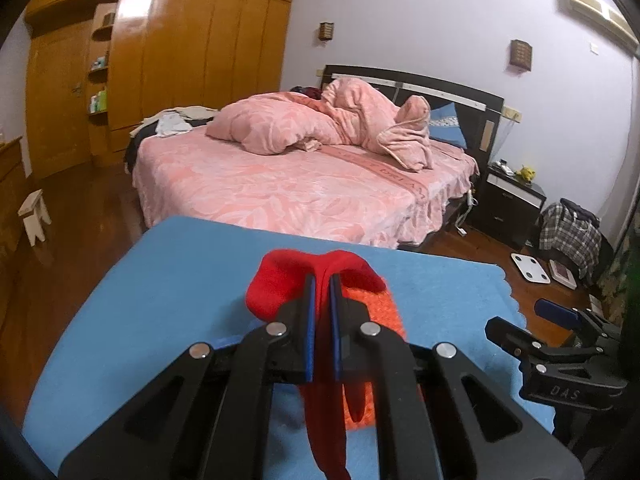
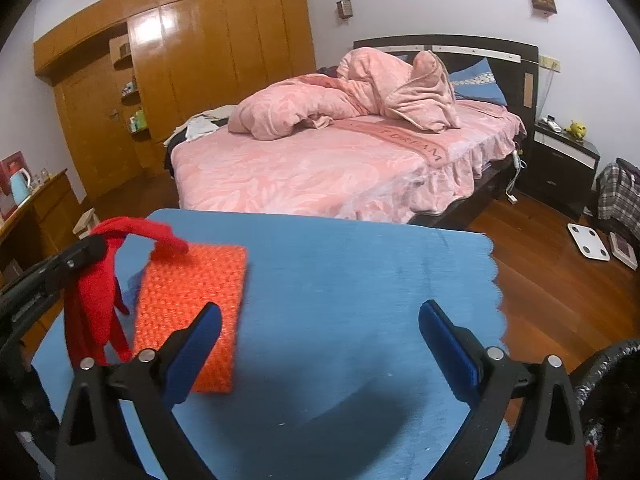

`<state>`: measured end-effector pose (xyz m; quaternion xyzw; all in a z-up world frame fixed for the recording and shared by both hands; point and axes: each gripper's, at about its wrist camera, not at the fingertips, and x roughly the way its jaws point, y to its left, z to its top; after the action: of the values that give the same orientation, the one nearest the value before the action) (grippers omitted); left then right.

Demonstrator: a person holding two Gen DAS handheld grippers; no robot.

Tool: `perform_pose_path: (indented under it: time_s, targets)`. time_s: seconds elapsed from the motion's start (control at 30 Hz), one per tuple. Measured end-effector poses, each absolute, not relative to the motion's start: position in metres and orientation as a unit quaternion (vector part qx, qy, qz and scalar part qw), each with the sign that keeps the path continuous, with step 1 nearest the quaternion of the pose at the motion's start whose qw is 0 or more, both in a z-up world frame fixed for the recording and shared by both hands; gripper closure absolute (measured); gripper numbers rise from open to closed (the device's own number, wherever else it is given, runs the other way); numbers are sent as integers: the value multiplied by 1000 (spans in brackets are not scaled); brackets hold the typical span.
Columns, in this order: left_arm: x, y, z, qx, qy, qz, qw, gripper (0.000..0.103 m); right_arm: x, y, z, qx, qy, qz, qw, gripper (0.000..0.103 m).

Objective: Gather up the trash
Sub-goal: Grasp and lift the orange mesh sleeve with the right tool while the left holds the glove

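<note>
Bedroom clutter frames a bench (image 2: 360,280) draped in a blue cloth, and on it the trash is partly dealt with. A red fabric strip (image 1: 280,284) is pinched between the nearly closed jaws of the left gripper (image 1: 322,300), lifted off the cloth with its loose ends dangling below; in the right wrist view it hangs at about 9 o'clock. Just beneath and beside it, an orange knitted piece (image 2: 192,300) lies flat on the blue cloth, untouched. The right gripper (image 2: 320,344) stands wide open and empty over bare cloth, the orange piece at its 10 o'clock, just beside its left finger.

By my reading, one item is picked up but not yet deposited, and the orange piece is left to collect.

No bin or bag is clearly in view; a dark fuzzy rim at 4 o'clock in the right wrist view could be one, but I cannot tell. The strip's lower ends are cut off by the frame edge. Beyond the bench, a pink bed (image 2: 320,168) and wooden wardrobe (image 2: 200,60) fill 12 o'clock.
</note>
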<state>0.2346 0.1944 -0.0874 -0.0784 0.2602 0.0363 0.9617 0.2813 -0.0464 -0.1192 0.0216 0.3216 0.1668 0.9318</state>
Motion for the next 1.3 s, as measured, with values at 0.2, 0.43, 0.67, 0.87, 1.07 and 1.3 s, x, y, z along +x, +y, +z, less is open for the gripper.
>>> perform_pose_path:
  time_s: [0.2, 0.43, 0.67, 0.87, 1.07, 1.3]
  targets:
    - [211, 215, -86, -83, 255, 64, 961, 97, 274, -28, -124, 13, 325, 183, 928, 6]
    - [192, 238, -96, -75, 268, 98, 955, 97, 264, -3, -132, 7, 333, 199, 922, 6]
    - [187, 253, -119, -81, 295, 111, 946, 97, 256, 24, -144, -2, 343, 215, 914, 6]
    - [187, 259, -136, -86, 310, 115, 940, 97, 257, 41, -162, -21, 365, 216, 905, 8]
    - [187, 260, -145, -93, 318, 114, 937, 97, 259, 46, -172, -27, 390, 239, 889, 33]
    - [186, 258, -147, -90, 321, 112, 936, 97, 258, 40, -171, -10, 387, 259, 885, 81]
